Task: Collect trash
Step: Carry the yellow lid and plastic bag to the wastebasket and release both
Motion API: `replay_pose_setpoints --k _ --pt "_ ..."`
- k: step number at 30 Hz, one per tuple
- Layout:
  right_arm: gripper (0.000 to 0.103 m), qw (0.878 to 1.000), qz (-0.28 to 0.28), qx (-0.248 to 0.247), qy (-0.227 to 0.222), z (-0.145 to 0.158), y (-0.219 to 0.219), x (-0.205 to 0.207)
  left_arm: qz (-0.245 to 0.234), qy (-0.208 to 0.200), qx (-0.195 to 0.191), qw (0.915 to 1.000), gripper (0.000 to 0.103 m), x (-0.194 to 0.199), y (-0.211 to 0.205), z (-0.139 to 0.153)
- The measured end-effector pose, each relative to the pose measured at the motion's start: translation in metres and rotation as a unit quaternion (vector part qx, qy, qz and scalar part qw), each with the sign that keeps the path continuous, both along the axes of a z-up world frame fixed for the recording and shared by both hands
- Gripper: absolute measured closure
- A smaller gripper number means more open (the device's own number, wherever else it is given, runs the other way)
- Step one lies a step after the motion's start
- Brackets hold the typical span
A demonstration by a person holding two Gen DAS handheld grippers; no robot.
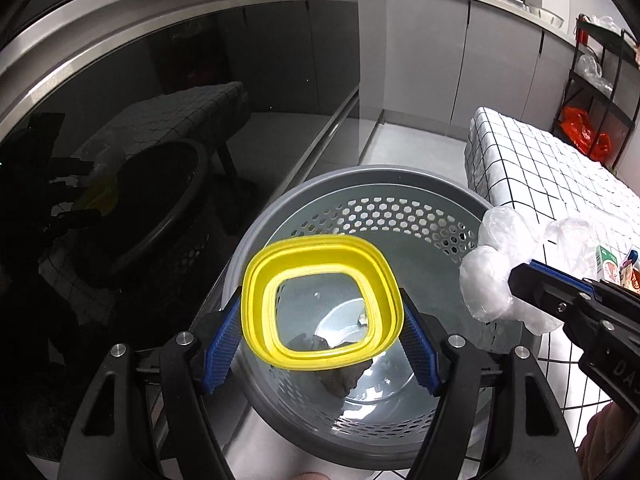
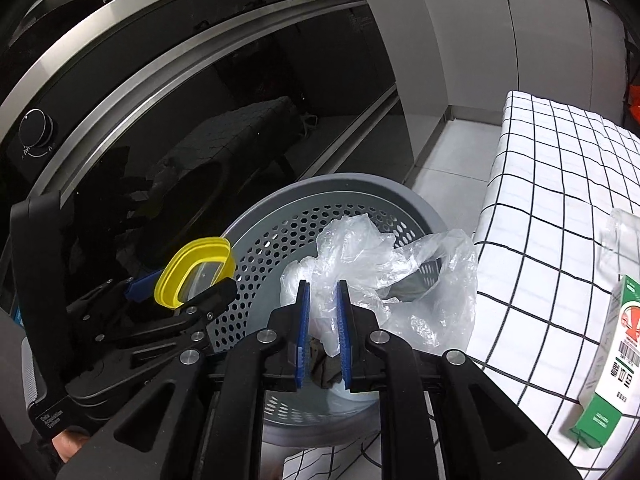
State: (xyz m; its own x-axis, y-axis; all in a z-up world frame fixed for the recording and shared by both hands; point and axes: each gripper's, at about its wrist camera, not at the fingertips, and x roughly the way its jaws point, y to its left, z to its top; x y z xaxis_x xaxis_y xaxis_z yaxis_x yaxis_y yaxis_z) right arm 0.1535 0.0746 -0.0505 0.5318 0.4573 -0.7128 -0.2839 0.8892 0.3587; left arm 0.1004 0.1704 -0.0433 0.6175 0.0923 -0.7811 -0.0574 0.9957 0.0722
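Over the grey perforated bin [image 1: 360,208], both tools carry trash, and we judge the release to be the risky part. Our left gripper [image 1: 320,344] is clamped across the yellow lid [image 1: 320,304], blue pads [image 1: 222,350] pressing its two opposite edges; the lid hangs above the bin's mouth toward 7 o'clock, close to the rim there, so if the jaws part while it is tilted it could strike the rim and slide out toward the dark glass oven door [image 1: 140,100]. Our right gripper [image 2: 323,336] is closed on a crumpled clear plastic bag [image 2: 384,272], most of which billows loose beyond the fingertips toward 1 o'clock; part of it spreads past the bin's rim toward the checked tablecloth [image 2: 560,200]. Being light and clingy, we expect it may stick to the pads or drift onto the cloth instead of dropping. The lid looks rigid, a rounded square yellow frame with a clear centre through which the bin floor shows. Some dark scrap [image 1: 340,376] already lies at the bottom. A green and white carton [image 2: 612,364] stands on the cloth at 3 o'clock, not yet collected.
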Motion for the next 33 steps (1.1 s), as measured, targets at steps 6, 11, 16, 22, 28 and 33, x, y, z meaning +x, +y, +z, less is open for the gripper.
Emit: replay_pose_setpoints --k 6,11,16,22,28,33 --pt "0.083 1.000 0.002 0.001 -0.002 0.001 0.001 -0.003 0.001 0.003 0.000 1.0000 0.031 0.002 0.004 0.000" --pt "0.059 1.000 -0.006 -0.001 -0.015 0.002 0.000 -0.003 0.006 0.000 -0.006 1.0000 0.021 0.002 0.009 0.002" --pt "0.059 1.000 -0.012 0.006 -0.017 0.006 -0.005 -0.005 0.010 0.000 -0.010 0.9999 0.019 0.002 0.013 0.003" --pt "0.059 1.000 -0.014 0.005 -0.016 0.007 -0.007 -0.005 0.008 -0.003 -0.010 0.9999 0.019 0.000 0.011 0.004" --pt "0.059 1.000 -0.022 0.003 -0.018 0.008 -0.016 -0.011 0.005 -0.006 -0.013 0.9999 0.019 0.000 0.006 0.007" --pt "0.059 0.999 -0.039 0.002 -0.021 0.011 -0.031 -0.020 -0.001 -0.013 -0.016 0.9998 0.019 -0.001 -0.004 0.012"
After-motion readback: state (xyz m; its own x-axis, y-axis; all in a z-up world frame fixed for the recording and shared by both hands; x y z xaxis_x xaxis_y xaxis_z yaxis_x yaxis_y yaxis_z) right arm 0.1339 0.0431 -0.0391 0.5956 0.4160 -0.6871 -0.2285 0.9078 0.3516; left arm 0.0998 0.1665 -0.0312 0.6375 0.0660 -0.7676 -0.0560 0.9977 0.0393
